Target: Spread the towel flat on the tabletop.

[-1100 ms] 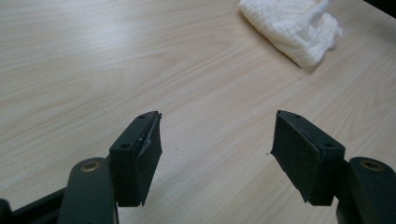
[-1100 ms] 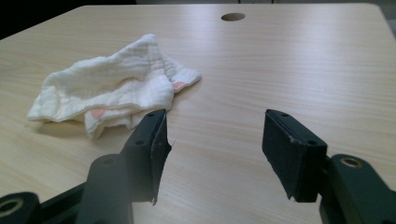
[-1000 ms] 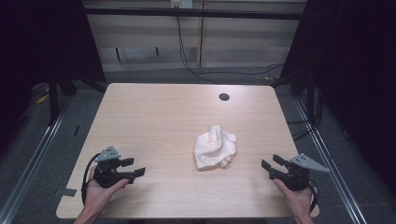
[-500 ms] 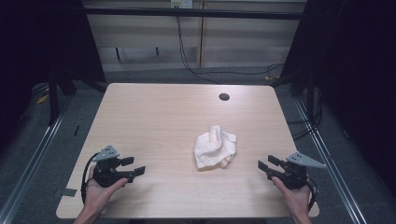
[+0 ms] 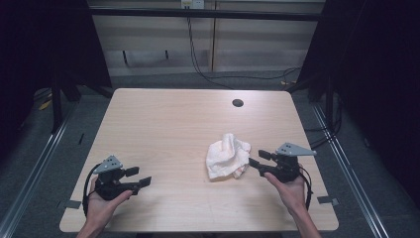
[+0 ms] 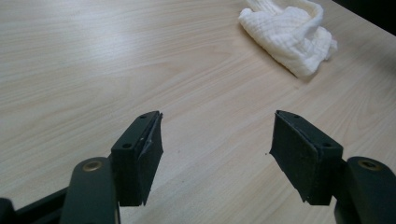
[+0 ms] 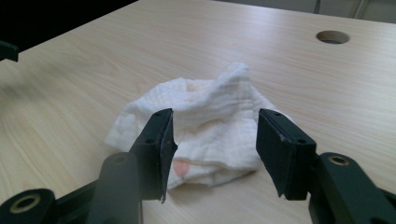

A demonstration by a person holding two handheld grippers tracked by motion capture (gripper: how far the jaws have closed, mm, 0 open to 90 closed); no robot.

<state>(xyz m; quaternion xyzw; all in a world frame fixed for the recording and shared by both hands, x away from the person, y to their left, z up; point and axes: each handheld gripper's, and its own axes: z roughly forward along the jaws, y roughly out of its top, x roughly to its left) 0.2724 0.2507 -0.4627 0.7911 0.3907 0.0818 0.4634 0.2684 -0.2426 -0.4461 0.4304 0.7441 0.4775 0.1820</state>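
The crumpled white cloth (image 7: 205, 126) looks like soft, crinkled woven gauze, matt, with a small pink patch at its near edge. The pale wood-grain tabletop (image 5: 168, 129) is smooth with a faint sheen. The matt black gripper pads (image 6: 144, 158) look rubbery.

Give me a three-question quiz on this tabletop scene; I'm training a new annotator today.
1. True or false: the right gripper has its jaws closed on the white cloth.
2. Which gripper is nearer the cloth: A left, B right?
3. What marks the table near its far edge?

Key
1. False; the jaws are open, just short of the cloth.
2. B; the left gripper is well away.
3. A round hole.
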